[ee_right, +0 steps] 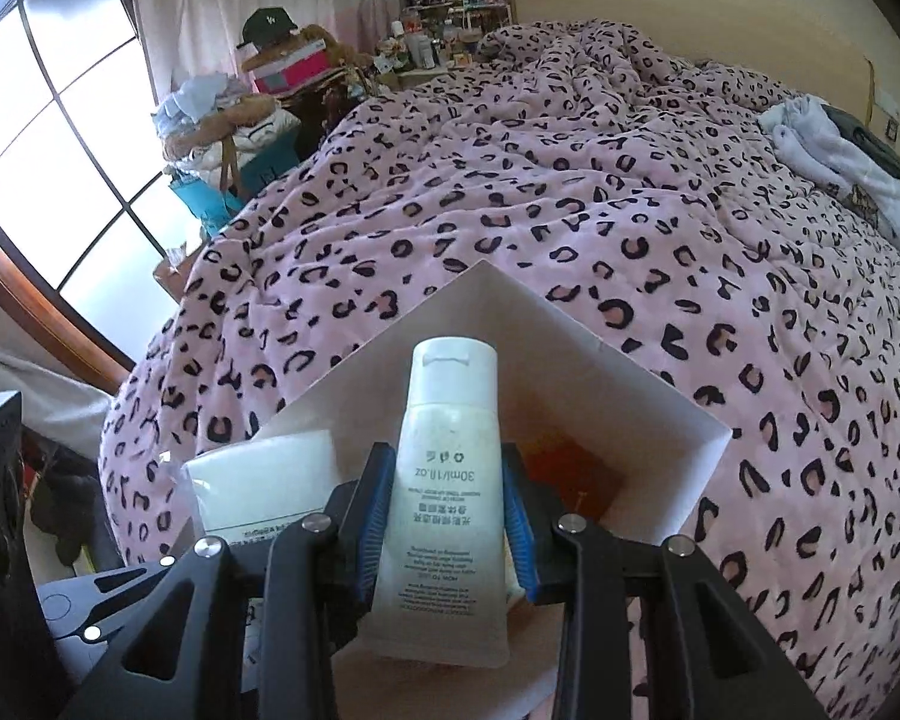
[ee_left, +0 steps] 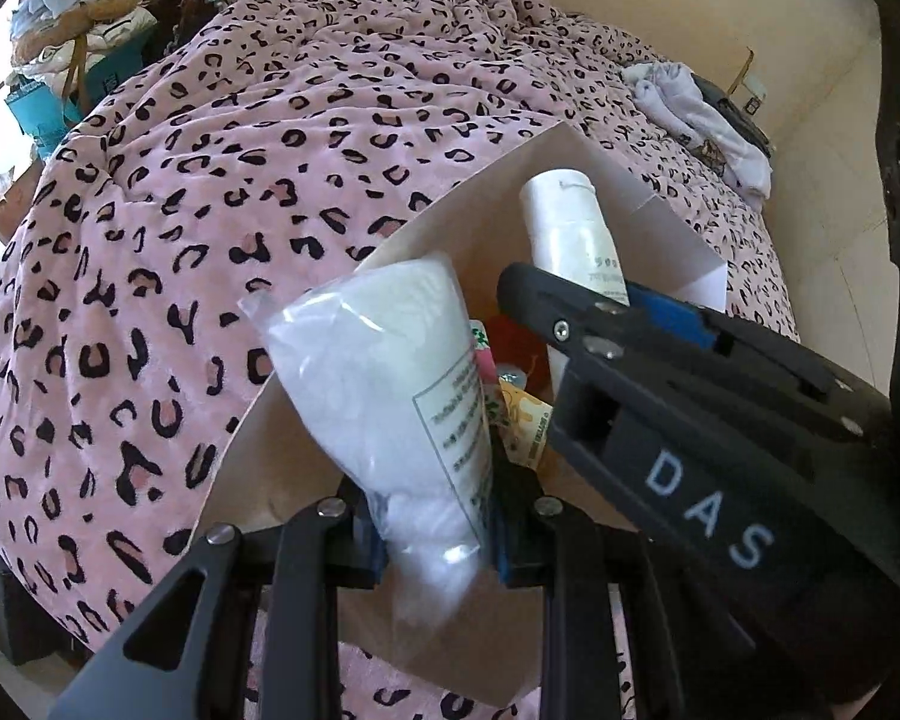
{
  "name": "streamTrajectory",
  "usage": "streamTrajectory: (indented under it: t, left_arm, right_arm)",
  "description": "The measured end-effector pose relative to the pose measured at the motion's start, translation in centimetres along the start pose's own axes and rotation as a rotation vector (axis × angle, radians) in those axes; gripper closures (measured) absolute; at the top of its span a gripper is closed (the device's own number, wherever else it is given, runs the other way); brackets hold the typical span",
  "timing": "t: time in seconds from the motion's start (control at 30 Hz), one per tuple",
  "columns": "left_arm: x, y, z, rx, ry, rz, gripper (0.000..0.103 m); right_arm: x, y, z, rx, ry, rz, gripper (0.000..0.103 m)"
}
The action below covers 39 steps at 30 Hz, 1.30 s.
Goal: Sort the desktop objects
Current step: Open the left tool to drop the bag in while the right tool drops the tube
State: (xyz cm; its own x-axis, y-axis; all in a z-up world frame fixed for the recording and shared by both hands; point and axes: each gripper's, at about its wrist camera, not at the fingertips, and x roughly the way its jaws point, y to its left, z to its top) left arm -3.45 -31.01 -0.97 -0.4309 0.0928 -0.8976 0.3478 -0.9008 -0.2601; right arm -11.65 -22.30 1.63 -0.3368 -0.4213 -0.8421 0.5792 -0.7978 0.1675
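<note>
My left gripper [ee_left: 435,531] is shut on a clear plastic bag of white cotton pads [ee_left: 384,378] and holds it over a white cardboard box [ee_left: 450,222] on the bed. My right gripper [ee_right: 447,531] is shut on a white 30 ml squeeze tube [ee_right: 444,480], cap pointing away, also over the box [ee_right: 570,354]. In the left wrist view the right gripper [ee_left: 576,294] comes in from the right with the tube [ee_left: 570,228]. The bag also shows at the left of the right wrist view [ee_right: 258,492]. Small colourful items [ee_left: 510,384] lie in the box bottom.
The box sits on a pink leopard-print blanket [ee_left: 270,180]. White clothes [ee_right: 834,180] lie at the bed's far right. A cluttered shelf with boxes and a cap [ee_right: 282,54] stands beyond the bed by a window [ee_right: 48,138].
</note>
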Motion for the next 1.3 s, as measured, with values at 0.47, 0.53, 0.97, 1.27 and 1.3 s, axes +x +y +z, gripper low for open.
streamTrajectory:
  t: [0.47,0.53,0.97,1.27,1.3]
  left_arm:
    - [0.3,-0.1,0.0,0.001,0.009,0.011,0.073]
    - [0.3,-0.2,0.0,0.003,0.008,0.013,0.071]
    - [-1.1,-0.6,0.2,-0.002,-0.021,0.016,0.042]
    - [-8.1,-1.9,0.3,0.021,-0.149,0.062,0.026]
    - [-8.8,-2.3,0.1,0.03,-0.16,0.065,0.024]
  right_arm:
    - [0.3,0.5,-0.1,-0.049,0.044,-0.035,0.067]
    - [0.3,0.5,0.0,-0.047,0.043,-0.037,0.067]
    - [-0.4,-0.5,0.1,0.002,0.055,-0.015,0.067]
    - [-6.6,-1.4,0.1,0.055,-0.024,-0.03,0.064]
    - [-7.6,-1.6,-0.1,0.068,-0.034,-0.037,0.061]
